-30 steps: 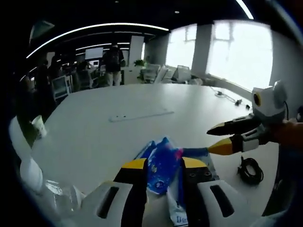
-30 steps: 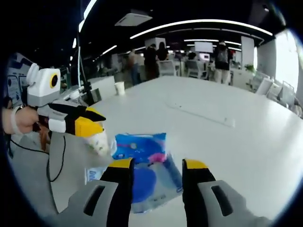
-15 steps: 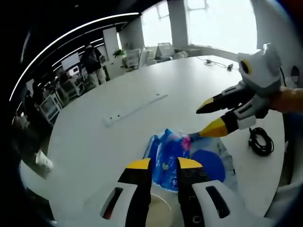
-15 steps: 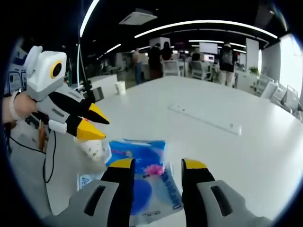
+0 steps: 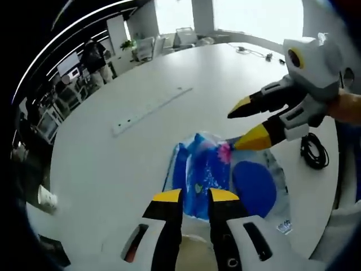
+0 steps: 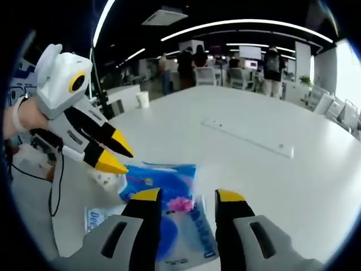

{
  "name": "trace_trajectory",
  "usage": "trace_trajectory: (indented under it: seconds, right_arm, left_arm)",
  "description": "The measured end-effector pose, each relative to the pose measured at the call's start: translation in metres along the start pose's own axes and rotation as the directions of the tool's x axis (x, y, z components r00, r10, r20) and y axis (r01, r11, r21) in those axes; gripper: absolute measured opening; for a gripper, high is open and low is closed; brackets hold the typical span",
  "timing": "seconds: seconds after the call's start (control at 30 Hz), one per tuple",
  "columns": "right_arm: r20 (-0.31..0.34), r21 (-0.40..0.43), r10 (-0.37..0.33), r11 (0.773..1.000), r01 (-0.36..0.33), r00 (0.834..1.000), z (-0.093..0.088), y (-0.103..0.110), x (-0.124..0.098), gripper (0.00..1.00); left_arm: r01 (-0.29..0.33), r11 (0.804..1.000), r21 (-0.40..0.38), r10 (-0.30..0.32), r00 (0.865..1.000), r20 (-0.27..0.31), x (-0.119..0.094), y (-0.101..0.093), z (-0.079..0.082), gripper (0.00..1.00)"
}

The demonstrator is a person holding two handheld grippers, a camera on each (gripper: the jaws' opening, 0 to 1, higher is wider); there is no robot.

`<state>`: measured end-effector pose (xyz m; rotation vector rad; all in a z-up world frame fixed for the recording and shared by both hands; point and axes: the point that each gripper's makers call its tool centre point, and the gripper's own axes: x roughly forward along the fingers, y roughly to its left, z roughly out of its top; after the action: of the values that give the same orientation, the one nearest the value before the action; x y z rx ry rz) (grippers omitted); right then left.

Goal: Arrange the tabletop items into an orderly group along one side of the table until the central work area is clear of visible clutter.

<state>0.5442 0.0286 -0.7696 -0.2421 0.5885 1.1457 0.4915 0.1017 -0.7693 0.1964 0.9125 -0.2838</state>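
Open-plan office — desks (image 6: pixel 127 93), monitors (image 6: pixel 247 56), strip lights (image 6: pixel 242 23).

Left gripper (image 5: pixel 189 196): a second ago its jaws stood apart around the blue packet (image 5: pixel 204 169); now nearly closed, tips just short of the packet's near edge, the packet lying flat ahead of them.

Left gripper as seen in right gripper view (image 6: pixel 115 151): raised and tilted downward, tips now over the packet's (image 6: pixel 161 180) left edge.

Right gripper (image 6: pixel 183 196): jaw gap unchanged; sits closer over the packet.
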Motion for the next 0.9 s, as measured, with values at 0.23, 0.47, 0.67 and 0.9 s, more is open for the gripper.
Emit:
trace_trajectory:
  seconds: [0.23, 0.47, 0.67, 0.9]
  right_arm:
    - [-0.016, 0.005, -0.003, 1.000, 0.004, 1.000, -0.004, -0.002, 0.012, 0.34]
    - [-0.029, 0.007, -0.007, 1.000, 0.007, 1.000, -0.006, -0.005, 0.023, 0.33]
    - [-0.037, 0.013, -0.008, 1.000, 0.008, 0.999, -0.007, -0.008, 0.032, 0.30]
    - [-0.040, 0.023, 0.000, 1.000, 0.000, 0.999, -0.009, -0.007, 0.035, 0.20]
  left_arm:
    - [0.006, 1.000, -0.002, -0.006, 0.999, -0.052, 0.009, 0.004, -0.007, 0.12]
    - [0.015, 1.000, -0.020, -0.017, 0.997, -0.077, 0.014, 0.006, -0.010, 0.10]
    - [0.027, 0.999, -0.024, -0.029, 0.995, -0.099, 0.019, 0.006, -0.015, 0.08]
    - [0.017, 0.999, -0.028, -0.020, 0.994, -0.105, 0.021, 0.009, -0.016, 0.06]
